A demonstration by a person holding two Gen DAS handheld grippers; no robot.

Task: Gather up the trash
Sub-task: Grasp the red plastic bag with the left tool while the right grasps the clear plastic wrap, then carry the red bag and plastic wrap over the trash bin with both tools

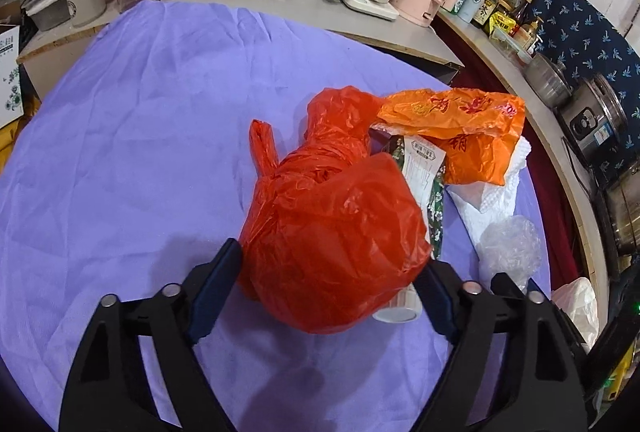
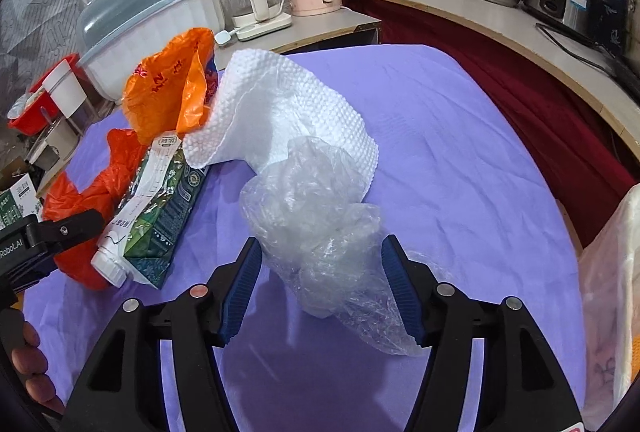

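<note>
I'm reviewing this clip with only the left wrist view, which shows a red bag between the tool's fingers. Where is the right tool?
Observer: The right tool straddles the crumpled clear plastic bag, with one finger on each side.
Operator: Is the paper towel between its fingers too?
Observer: No. The paper towel lies beyond the fingertips, curling up against the orange bag.
Operator: And the carton?
Observer: The green carton lies on its side against the red bag, with its white cap toward the camera.
</note>
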